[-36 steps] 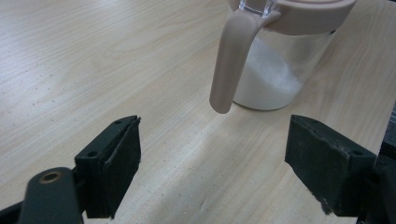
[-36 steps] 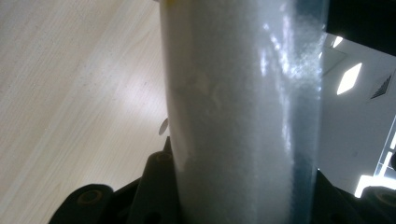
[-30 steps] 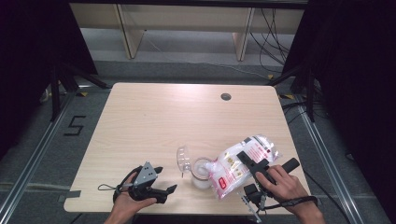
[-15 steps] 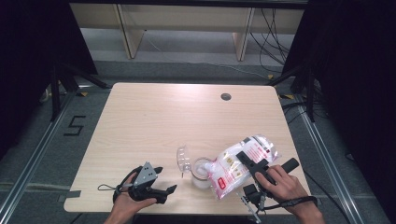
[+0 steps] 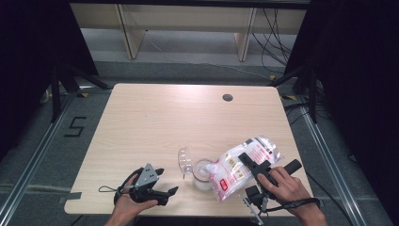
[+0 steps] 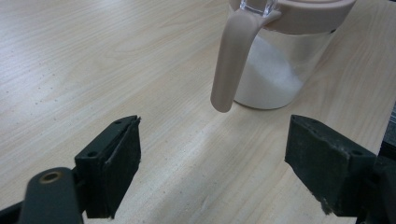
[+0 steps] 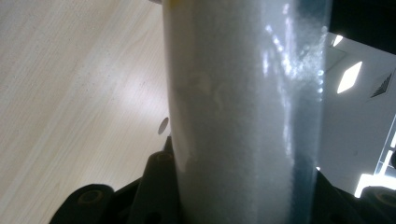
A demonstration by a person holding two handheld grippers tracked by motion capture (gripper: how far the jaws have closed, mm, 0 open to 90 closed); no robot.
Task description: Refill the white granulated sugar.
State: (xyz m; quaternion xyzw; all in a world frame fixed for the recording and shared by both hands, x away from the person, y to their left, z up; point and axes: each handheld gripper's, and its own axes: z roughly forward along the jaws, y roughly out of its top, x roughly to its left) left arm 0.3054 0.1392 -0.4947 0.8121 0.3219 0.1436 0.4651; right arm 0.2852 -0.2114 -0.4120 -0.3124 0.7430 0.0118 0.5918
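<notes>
The right tool [image 5: 252, 165] is clamped on a see-through bag [image 5: 237, 165] full of white grains with red print on it. The bag is tipped over, with its low end at the mouth of a clear jar [image 5: 203, 173]. The jar stands on the bench [image 5: 155, 122] near the front edge, a bit right of the middle. Its lid [image 5: 183, 160] is flipped open and sticks up on the jar's left side. In the left tool's view the jar [image 6: 275, 70] has a pinkish rim and a pinkish handle [image 6: 231, 60] hanging down its side, and some white grains sit in the bottom of it. In the right tool's view the bag [image 7: 243, 112] stands tall between the jaws and is pressed tight by them. The left tool [image 5: 162, 193] rests low near the front edge of the bench, toward the front left corner. Its jaws are wide apart and hold nothing. It points at the jar but does not touch it. A small dark round hole [image 5: 227, 97] sits near the back edge of the bench, toward the right.
</notes>
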